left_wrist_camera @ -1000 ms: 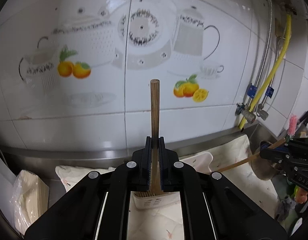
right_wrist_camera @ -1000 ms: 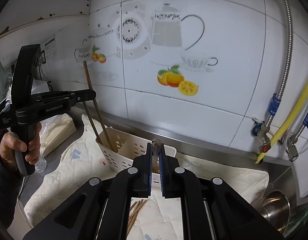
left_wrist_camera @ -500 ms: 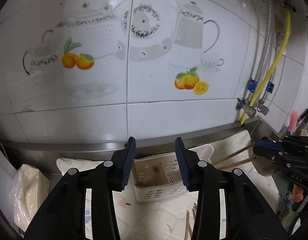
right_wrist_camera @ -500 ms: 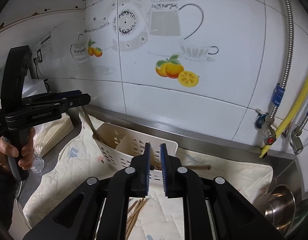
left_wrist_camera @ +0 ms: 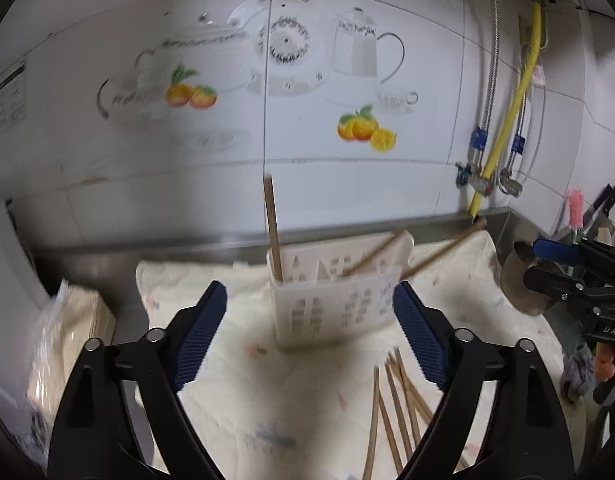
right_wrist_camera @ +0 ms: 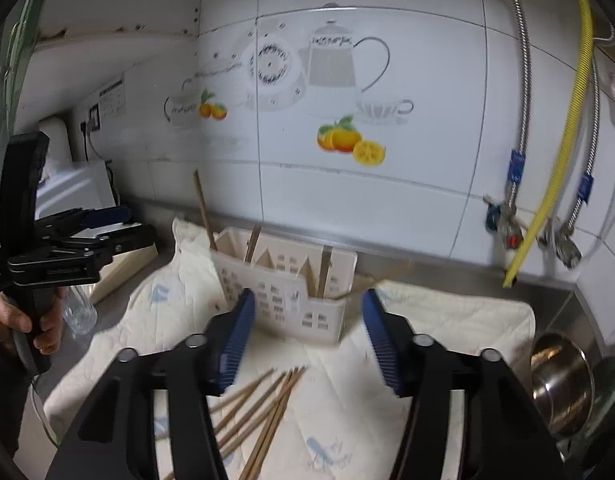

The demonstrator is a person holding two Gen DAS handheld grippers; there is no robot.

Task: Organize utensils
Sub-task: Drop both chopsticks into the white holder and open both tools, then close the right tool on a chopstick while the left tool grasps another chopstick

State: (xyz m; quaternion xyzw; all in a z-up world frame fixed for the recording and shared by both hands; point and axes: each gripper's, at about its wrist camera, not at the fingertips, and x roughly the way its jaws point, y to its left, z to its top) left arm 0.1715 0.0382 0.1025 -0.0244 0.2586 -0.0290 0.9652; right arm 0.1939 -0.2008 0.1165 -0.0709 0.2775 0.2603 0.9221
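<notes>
From the left wrist, the left gripper (left_wrist_camera: 309,334) is seen opening, empty; a brown wooden chopstick (left_wrist_camera: 272,228) stands in the white slotted plastic caddy (left_wrist_camera: 339,300).

From the right wrist, the right gripper (right_wrist_camera: 307,338) is opening, empty; loose chopsticks (right_wrist_camera: 259,408) lie below on the quilted cloth (right_wrist_camera: 447,320), presumably awaiting collection.

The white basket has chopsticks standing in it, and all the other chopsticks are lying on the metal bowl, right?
Not quite. The white basket does hold chopsticks, but the loose chopsticks lie on the cream cloth in front of it, not on the metal bowl. The right wrist view shows this.
</notes>
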